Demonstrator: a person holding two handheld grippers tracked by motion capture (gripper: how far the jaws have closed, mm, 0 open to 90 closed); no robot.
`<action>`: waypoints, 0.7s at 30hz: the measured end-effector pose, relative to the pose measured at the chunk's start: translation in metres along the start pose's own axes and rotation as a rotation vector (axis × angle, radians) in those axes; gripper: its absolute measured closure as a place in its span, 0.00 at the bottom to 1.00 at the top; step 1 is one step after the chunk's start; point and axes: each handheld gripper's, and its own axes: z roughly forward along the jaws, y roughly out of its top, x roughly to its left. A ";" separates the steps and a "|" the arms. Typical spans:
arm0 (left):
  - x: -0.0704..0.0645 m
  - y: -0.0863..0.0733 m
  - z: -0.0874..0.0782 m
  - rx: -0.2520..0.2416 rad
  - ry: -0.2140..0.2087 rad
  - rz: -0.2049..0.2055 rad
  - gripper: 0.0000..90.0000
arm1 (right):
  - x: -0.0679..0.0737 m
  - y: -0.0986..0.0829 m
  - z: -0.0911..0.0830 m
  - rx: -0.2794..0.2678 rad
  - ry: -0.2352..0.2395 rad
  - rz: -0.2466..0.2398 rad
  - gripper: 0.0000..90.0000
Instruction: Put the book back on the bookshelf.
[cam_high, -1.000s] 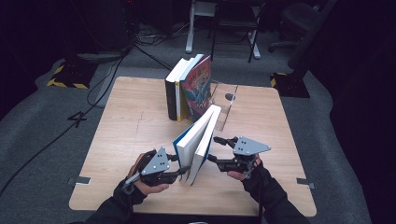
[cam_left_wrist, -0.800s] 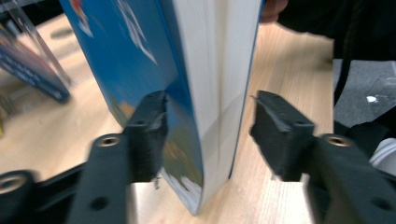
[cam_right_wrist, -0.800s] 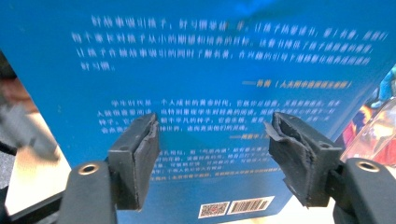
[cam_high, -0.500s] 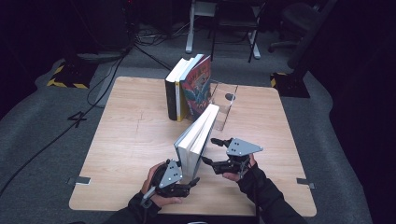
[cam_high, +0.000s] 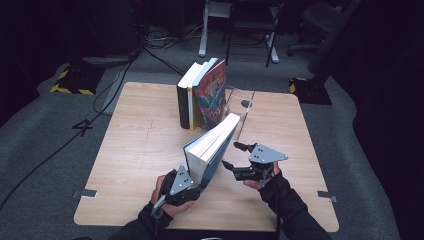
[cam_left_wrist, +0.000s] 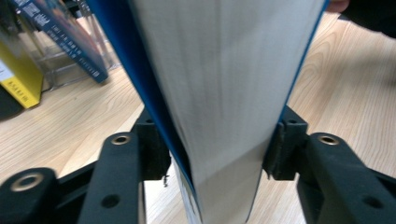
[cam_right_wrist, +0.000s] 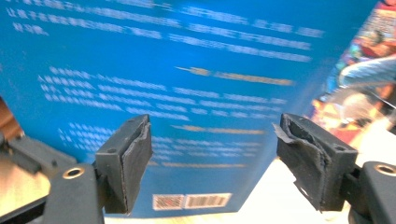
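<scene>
Blue book (cam_high: 210, 150): stands tilted on the near half of the table (cam_high: 140, 150), fore-edge up, leaning toward 1 o'clock; the row of upright books (cam_high: 200, 97) lies at 12 o'clock from it.
Left gripper (cam_left_wrist: 215, 149): jaws pinch the blue book's near end, one pad on each cover.
Right gripper (cam_right_wrist: 212, 154): jaws spread, facing the back cover, apart from it.
Risk, tipping: one grip low at one end; the book could pivot and fall toward 3 o'clock.
Risk, collision: pushed toward 12 o'clock, it could knock the clear stand (cam_high: 240, 107) or the row.
Hidden: the book's bottom edge on the table, behind the left gripper.
Unclear: cover text, blurred in the right gripper view.
</scene>
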 end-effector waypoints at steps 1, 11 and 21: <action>0.000 0.000 0.000 0.000 0.000 0.000 0.59 | 0.000 0.000 0.000 0.000 0.000 0.000 0.30; 0.037 -0.003 -0.018 0.059 -0.157 0.033 0.66 | -0.015 -0.006 -0.006 0.028 -0.007 0.016 0.29; 0.053 -0.016 -0.046 0.088 -0.334 0.070 0.66 | -0.003 -0.002 0.001 0.035 0.119 -0.019 0.25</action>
